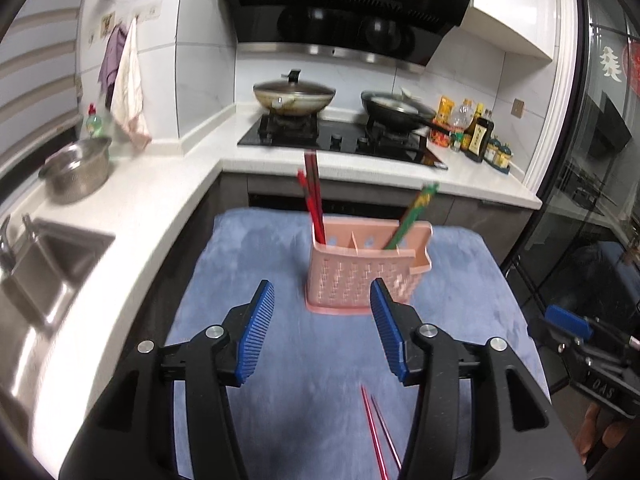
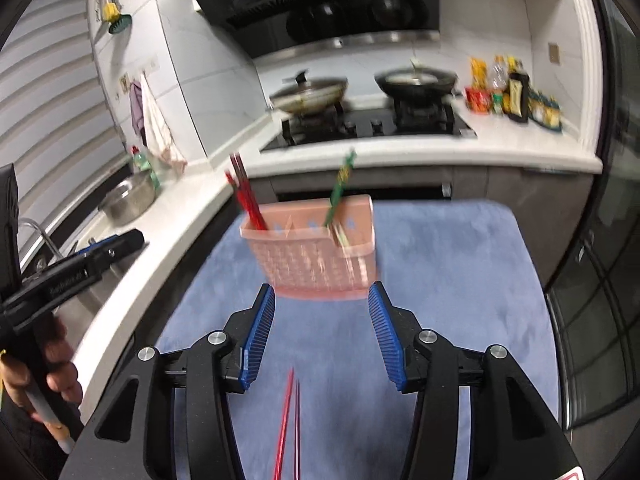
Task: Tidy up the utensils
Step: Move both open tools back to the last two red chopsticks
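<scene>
A pink slotted utensil holder (image 1: 360, 276) (image 2: 316, 264) stands on a blue mat (image 1: 260, 248) (image 2: 440, 260). Red chopsticks (image 1: 314, 200) (image 2: 246, 196) lean in its left compartment, and green chopsticks (image 1: 412, 216) (image 2: 340, 184) in the right one. A loose red pair (image 1: 378, 432) (image 2: 286, 420) lies on the mat near me, below the grippers. My left gripper (image 1: 321, 292) is open and empty, hovering short of the holder. My right gripper (image 2: 321, 292) is likewise open and empty. Each gripper shows at the edge of the other's view.
A white counter wraps the left and back, with a sink (image 1: 48, 264), a metal colander (image 1: 76, 168), a hob with two pans (image 1: 294, 94) (image 2: 416, 78) and sauce bottles (image 1: 478, 136). A glass door (image 1: 592, 200) stands at the right. A hand (image 2: 52, 364) holds the left gripper's handle.
</scene>
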